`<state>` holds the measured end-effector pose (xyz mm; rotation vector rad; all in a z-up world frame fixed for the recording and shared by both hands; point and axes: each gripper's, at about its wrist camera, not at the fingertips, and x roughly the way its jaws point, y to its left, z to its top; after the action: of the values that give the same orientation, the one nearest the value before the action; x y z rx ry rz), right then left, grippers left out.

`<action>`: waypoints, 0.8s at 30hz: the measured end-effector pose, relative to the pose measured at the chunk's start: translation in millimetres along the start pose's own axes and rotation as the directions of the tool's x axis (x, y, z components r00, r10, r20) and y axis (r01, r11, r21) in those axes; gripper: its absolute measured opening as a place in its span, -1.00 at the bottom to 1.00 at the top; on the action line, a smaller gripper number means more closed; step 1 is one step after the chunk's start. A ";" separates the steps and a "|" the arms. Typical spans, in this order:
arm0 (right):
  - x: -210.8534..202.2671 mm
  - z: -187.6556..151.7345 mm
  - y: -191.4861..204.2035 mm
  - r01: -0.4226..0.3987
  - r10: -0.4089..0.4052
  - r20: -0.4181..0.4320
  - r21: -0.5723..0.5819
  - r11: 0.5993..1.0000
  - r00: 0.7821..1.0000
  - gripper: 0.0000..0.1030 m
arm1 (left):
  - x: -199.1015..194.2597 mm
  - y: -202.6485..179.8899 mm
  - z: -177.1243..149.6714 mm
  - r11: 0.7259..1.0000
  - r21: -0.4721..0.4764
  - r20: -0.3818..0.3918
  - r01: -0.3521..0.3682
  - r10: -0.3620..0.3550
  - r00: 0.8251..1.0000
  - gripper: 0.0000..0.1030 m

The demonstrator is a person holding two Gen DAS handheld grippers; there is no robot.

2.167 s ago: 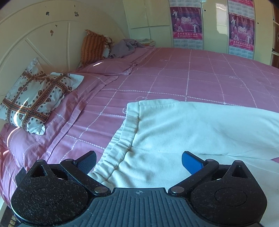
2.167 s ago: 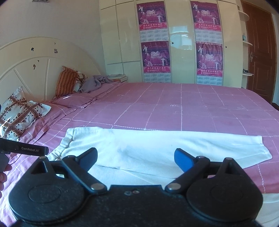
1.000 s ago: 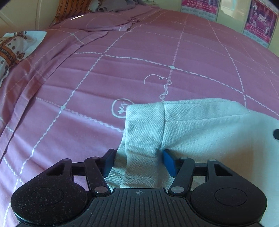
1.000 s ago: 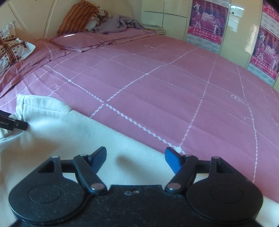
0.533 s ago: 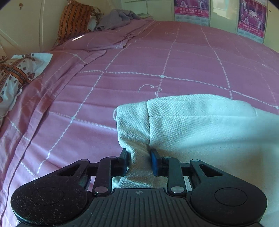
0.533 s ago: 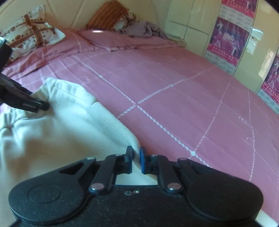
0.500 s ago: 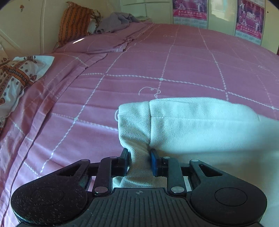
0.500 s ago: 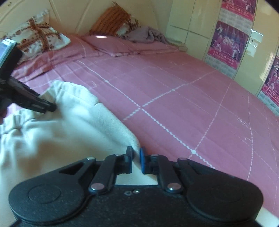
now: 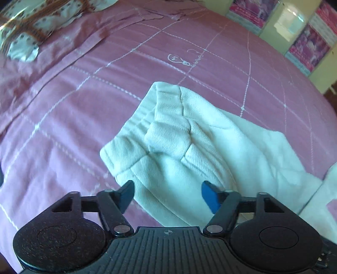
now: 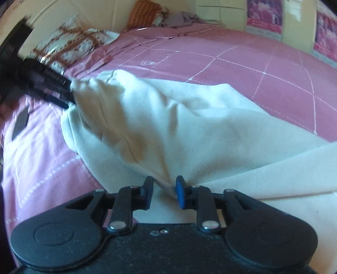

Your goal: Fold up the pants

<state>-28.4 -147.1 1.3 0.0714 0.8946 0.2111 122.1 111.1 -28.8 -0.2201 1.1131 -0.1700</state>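
Pink quilted bedspread (image 9: pixel 88 118) with a white stitched grid fills the left wrist view; a patterned pillow (image 9: pixel 31 27) lies at the far left, and posters (image 9: pixel 305 46) hang on pale cupboard doors at the far right. White pants (image 9: pixel 189 143) lie bunched on the bed at centre, a folded cuff or waistband end heaped on top and the cloth trailing off to the near right. Left gripper (image 9: pixel 167 197), near edge: its fingers (image 9: pixel 126 195) are spread and opening, the pads clear of the fabric, which lies below and between them.

Right wrist view: the same bedspread (image 10: pixel 242 63), with the patterned pillow (image 10: pixel 69 46), an orange striped cushion (image 10: pixel 145 12) and a grey garment (image 10: pixel 181 20) along the far headboard. The pants (image 10: pixel 168 126) cross the frame from the far left to the near right. Right gripper (image 10: pixel 163 195): its fingers (image 10: pixel 180 195) are narrowly parted and opening, with a ridge of cloth between them; contact on the left pad is not clear. At the far left, blurred, the left gripper (image 10: pixel 69 92) sits at the end of the pants.
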 end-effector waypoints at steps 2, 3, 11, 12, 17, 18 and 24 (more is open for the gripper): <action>-15.1 3.2 -12.7 -0.015 0.012 0.027 0.108 0.994 1.000 -0.20 | -12.9 4.1 -12.3 0.998 -0.045 0.036 0.051 -0.049 0.998 0.74; -20.0 1.7 -21.4 -0.008 0.003 0.033 0.157 0.988 0.999 -0.14 | -15.1 3.6 -14.8 0.996 -0.052 0.041 0.070 -0.068 0.997 0.78; -18.3 -7.5 -75.6 0.033 -0.034 -0.007 0.510 0.860 0.999 -0.10 | 25.9 -5.3 -20.4 0.976 -0.180 -0.008 0.121 -0.124 0.992 -0.01; -14.3 -4.3 -76.1 0.051 -0.051 -0.014 0.520 0.853 0.999 -0.10 | 32.7 -2.4 -20.6 0.971 -0.201 -0.024 0.130 -0.138 0.990 -0.25; 2.7 16.7 -84.0 0.136 -0.112 -0.077 0.602 0.787 0.991 -0.10 | 40.0 -10.2 -21.9 0.977 -0.178 -0.004 0.120 -0.122 0.992 -0.81; 10.5 21.1 -85.4 0.166 -0.123 -0.112 0.617 0.769 0.986 -0.11 | 38.0 -13.4 -22.3 0.981 -0.156 0.006 0.119 -0.120 0.993 -0.81; 38.5 30.6 -87.3 0.341 -0.215 -0.278 0.571 0.747 0.936 -0.69 | 34.6 -11.4 -17.2 0.980 -0.132 0.033 0.147 -0.144 0.989 -0.82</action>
<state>32.2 -223.4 -22.1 0.5304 1.1317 -0.3770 121.2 90.1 -63.1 -0.4231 1.0862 -0.2227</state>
